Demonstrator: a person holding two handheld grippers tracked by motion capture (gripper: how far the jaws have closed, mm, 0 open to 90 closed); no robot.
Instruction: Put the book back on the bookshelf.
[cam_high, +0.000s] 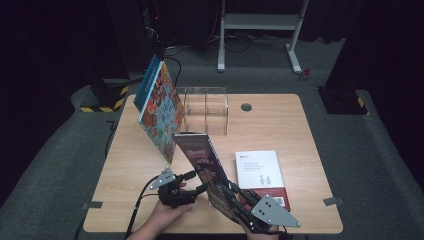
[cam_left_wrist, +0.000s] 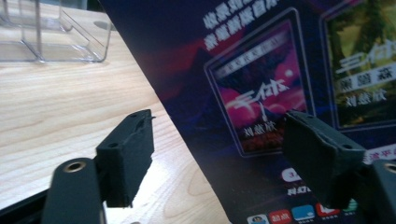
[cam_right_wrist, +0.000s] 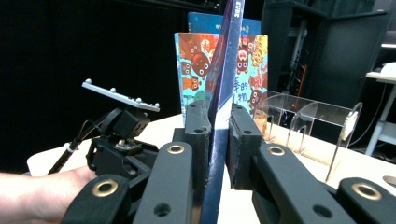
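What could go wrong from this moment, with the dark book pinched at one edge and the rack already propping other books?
1. The right hand-held gripper clamps the dark book only near its lower edge; the tall book could pivot or slip.
2. The left hand-held gripper is open, its pads not pressing the cover, so it offers no real support.
3. The colourful book leans steeply against the clear rack; swinging the dark book past might knock it over.
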